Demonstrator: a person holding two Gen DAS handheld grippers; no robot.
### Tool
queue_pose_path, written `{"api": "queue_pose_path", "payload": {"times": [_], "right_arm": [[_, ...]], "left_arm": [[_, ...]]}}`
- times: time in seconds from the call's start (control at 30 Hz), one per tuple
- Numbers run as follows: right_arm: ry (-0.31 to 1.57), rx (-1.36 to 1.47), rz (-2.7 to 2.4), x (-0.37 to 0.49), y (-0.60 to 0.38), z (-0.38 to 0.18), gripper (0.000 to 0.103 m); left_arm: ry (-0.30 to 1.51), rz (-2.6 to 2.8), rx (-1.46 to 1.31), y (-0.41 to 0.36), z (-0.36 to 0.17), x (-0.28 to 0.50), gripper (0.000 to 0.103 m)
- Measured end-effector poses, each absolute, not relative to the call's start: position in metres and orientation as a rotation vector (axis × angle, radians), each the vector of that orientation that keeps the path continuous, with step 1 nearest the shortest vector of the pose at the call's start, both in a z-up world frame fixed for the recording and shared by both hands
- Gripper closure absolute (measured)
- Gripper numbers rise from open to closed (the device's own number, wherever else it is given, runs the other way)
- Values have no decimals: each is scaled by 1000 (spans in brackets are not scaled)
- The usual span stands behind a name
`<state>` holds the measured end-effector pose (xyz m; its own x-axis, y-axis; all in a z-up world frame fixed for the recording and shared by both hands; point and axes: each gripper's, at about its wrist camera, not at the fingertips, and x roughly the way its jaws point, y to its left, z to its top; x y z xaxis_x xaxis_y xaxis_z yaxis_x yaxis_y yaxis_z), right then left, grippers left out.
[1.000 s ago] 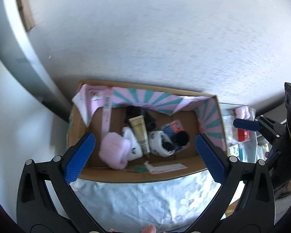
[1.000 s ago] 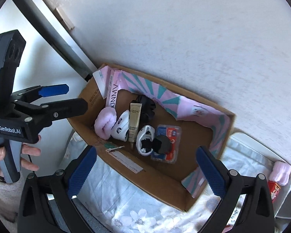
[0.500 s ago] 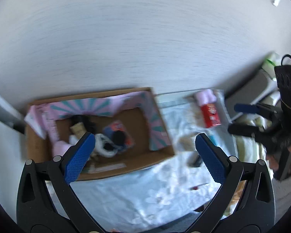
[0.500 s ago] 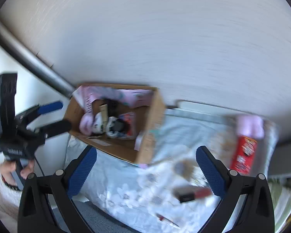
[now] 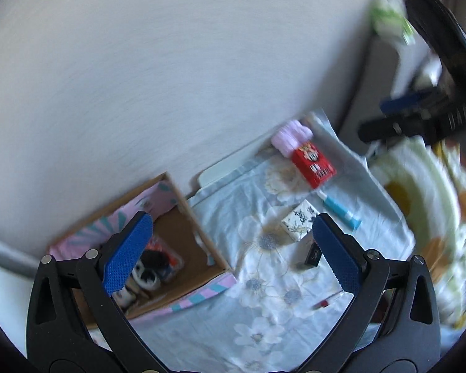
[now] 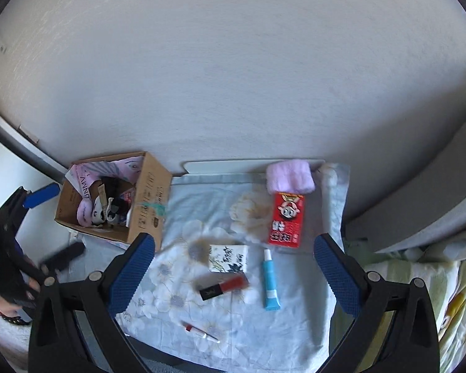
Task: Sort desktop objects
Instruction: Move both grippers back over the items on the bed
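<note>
Here we see the floral cloth (image 6: 239,320), then the cardboard box (image 6: 146,200) at its left, the red carton (image 6: 285,220), blue tube (image 6: 270,279) and lipstick (image 6: 223,286) lying loose; both our claws, left (image 5: 230,253) and right (image 6: 233,275), gape wide, empty.

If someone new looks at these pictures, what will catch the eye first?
Probably the red carton lying flat on the flowered cloth, just below a pink fluffy thing near the wall. At the left stands a cardboard box full of small items. Both open tools, left tool and right tool, frame the view.
</note>
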<state>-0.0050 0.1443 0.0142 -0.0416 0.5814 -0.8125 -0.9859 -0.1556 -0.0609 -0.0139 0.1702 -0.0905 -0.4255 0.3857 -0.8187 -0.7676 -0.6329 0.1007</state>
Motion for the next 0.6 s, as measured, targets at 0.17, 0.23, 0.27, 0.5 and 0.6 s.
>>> {"api": "queue_pose_path", "payload": {"times": [0.17,0.23,0.27,0.5,0.6], "right_arm": [[693,-903,1534,17,156,-7,1],[718,-926,1518,26,164,-22,1],[735,-933,1514,30,168,-28,1],[824,-959,1522,45,194,-66,1],[819,-984,1521,48,207,-81,1]], "left_arm": [[843,1965,-988,216,-130,8,0],[883,1926,-1015,231,-149,7,0],[894,1909,-1028,234,-157,7,0],[943,1796,-1117,261,-215,2,2],[958,1762,-1147,269,-234,2,4]]}}
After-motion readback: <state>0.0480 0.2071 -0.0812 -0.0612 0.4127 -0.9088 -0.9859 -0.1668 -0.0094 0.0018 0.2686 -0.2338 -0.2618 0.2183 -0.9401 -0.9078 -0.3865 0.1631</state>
